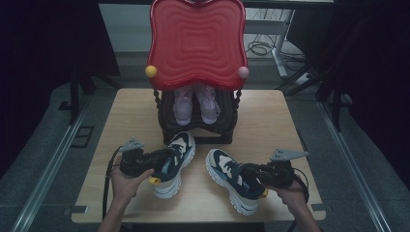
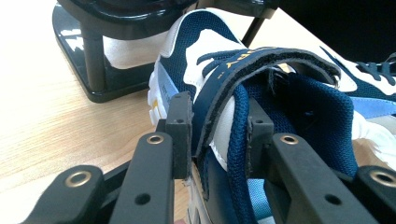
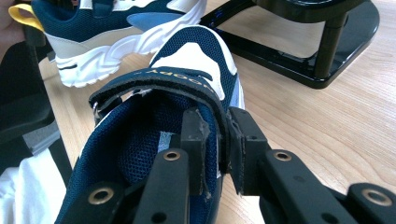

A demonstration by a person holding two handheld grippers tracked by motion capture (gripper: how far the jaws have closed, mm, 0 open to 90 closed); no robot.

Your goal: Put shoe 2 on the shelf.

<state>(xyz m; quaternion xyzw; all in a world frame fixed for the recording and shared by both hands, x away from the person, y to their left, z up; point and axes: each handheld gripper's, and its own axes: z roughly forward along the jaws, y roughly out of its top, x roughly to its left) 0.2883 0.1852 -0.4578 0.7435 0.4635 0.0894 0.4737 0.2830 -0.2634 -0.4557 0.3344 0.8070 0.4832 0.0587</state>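
Both hands low, level — fingers (image 2: 219,135) apparently pinching each sneaker's (image 2: 289,107) collar

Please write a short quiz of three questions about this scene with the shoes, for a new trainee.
1. True or false: the left gripper holds a navy and white sneaker by the wall of its collar.
2. Which shoes stand on the lower shelf of the black rack? A) the pink pair B) a navy pair C) none
3. What does the right gripper clamp between its fingers?

Key
1. True.
2. A.
3. The collar side of the other sneaker, by its strap.
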